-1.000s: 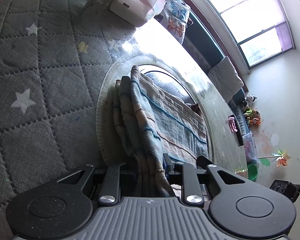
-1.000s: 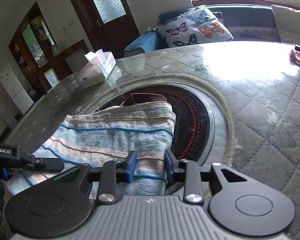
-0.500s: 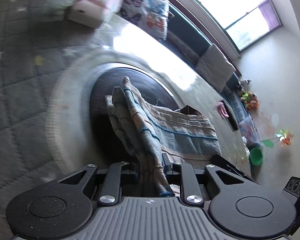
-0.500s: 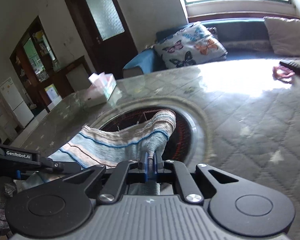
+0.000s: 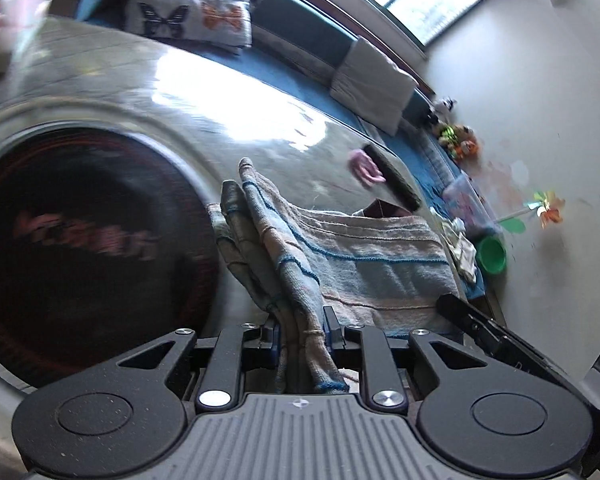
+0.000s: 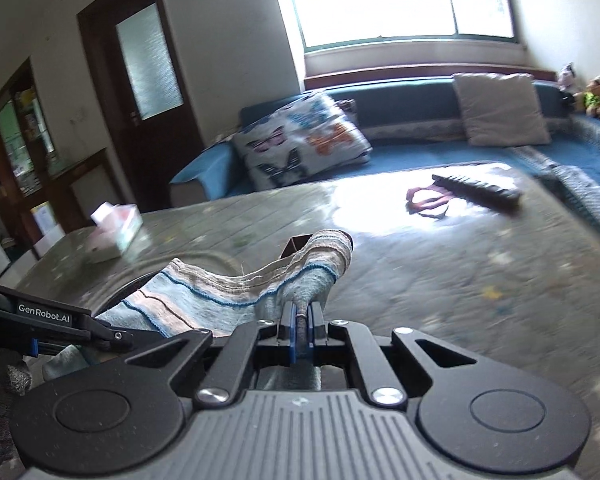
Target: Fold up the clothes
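A quilted grey table cover (image 6: pixel 480 280) with pale stars spreads under both tools, and a dark round inset (image 5: pixel 88 248) fills the nine o'clock side of the left wrist view, blurred. Behind the table runs a blue bench sofa (image 6: pixel 416 160) below a bright window (image 6: pixel 380 0), with a butterfly-print cushion (image 6: pixel 300 140) at eleven o'clock of the right wrist view and a plain cream cushion (image 6: pixel 500 108) at one o'clock.

The striped towel (image 5: pixel 352 256), pale blue and beige with blue stitched lines, hangs lifted off the table, stretched between the two tools. The left gripper (image 5: pixel 302 332) points forward and up across the table, tilted so the room leans; its jaws are clamped on a bunched, layered end of the towel, which rises from them toward twelve o'clock. The right gripper (image 6: pixel 300 330) is held nearly level, facing the sofa; its blue-padded jaws are pinched tight on the towel's other corner, with the cloth sagging away toward nine o'clock, where the other tool's black body shows.

A dark remote control (image 6: pixel 476 190) lies at two o'clock on the table, touching a pink strap (image 6: pixel 428 200). A tissue box (image 6: pixel 116 228) sits at ten o'clock near the table edge.
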Available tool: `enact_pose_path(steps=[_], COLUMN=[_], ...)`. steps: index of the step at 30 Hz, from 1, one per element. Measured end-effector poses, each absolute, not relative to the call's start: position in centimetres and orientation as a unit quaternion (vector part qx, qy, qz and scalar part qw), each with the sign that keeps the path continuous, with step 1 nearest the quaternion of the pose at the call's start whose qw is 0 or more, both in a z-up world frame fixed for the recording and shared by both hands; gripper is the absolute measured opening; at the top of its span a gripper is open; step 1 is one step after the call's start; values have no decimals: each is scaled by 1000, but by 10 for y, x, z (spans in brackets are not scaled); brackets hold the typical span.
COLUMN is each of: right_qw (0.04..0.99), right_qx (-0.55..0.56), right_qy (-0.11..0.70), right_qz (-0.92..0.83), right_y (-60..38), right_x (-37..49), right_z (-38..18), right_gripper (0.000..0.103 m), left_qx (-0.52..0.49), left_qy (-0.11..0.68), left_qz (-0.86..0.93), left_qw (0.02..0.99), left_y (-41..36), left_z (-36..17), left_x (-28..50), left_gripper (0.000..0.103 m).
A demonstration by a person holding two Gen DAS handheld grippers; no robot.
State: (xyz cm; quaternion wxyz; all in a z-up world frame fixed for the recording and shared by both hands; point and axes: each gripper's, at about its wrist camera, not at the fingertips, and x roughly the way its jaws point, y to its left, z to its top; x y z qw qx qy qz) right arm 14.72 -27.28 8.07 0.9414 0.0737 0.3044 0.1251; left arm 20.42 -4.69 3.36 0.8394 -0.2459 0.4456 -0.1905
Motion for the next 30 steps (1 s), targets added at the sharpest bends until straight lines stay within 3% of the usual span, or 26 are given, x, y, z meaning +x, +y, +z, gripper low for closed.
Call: enact_pose_path(steps=[12,24,26,28,30], right_qw=[952,945,944,942,941], right_qx=[62,67,66,65,63], right_qy=[294,317,322,329,333], right_qz=[57,30,28,26,23], right_y=[-348,-371,-372,-373,-373], right_x=[165,172,171,171,169], right_z=[86,59,54,50,48], right_gripper=[5,5,5,6,7], left_qx=[-186,-148,-141,-136,-132], left_qy=[451,479,482,484,481], left_qz=[-213,-204,-201,-196,-193], left_qw=[847,841,841,842,845], left_y=[-134,-160,-161,-161,-161], left_z=[42,27,25,25,26], left_x=[237,242,240,238,236], left_gripper=[21,24,27,41,47])
